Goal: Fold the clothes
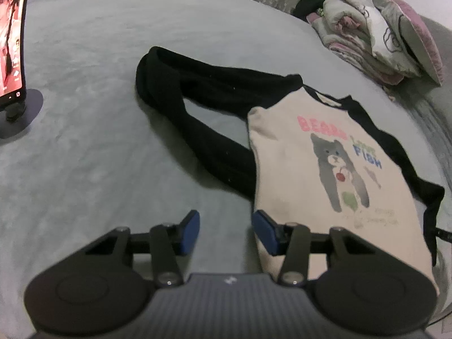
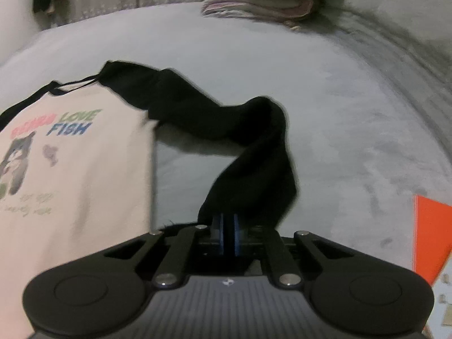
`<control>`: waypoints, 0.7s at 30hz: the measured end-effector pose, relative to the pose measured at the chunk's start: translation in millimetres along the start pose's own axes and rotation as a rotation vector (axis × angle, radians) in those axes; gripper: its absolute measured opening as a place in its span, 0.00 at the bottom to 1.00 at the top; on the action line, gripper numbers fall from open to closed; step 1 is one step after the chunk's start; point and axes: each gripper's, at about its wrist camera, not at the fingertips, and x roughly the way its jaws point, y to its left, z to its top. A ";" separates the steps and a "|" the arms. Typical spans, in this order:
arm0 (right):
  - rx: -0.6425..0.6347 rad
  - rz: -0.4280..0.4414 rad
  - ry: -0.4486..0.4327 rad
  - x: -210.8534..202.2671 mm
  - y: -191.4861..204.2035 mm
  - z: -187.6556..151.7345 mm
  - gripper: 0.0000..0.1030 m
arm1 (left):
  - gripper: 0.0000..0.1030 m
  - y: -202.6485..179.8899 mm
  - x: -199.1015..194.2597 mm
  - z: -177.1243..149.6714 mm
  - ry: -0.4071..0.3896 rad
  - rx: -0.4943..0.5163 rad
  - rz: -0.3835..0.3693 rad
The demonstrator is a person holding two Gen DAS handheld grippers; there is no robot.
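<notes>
Grey bedspread [image 1: 99, 147] is carrying everything. Left wrist view: left gripper [image 1: 226, 230] is hovering w/ fingers wide apart, holding nothing, right pad [image 1: 265, 233] over the shirt [image 1: 296, 169] hem. Print is reading "FISH". Phone [image 1: 12, 36] is standing far left; folded pile [image 1: 364, 36] behind.

Right wrist view: right gripper [image 2: 228, 231] is clamping the black sleeve [image 2: 254, 166], pads together. "LOVE FISH" is showing. Orange sheet [image 2: 429, 234] at right.

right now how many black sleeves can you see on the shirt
2. One black sleeve lies looped on the bed, beside the open left tool. The other sleeve has its end pinched in the shut right tool.
</notes>
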 end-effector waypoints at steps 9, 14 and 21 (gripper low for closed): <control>0.128 -0.001 -0.035 -9.2 -21.9 5.0 0.10 | 0.34 17.3 18.8 25.7 -0.068 -0.134 0.037; 0.113 0.010 -0.056 -14.3 -15.7 6.2 0.31 | 0.10 -0.5 23.4 31.7 -0.137 -0.057 0.192; 0.118 0.058 -0.094 -26.5 -13.5 10.0 0.42 | 0.09 -20.0 8.6 35.8 -0.302 0.152 0.507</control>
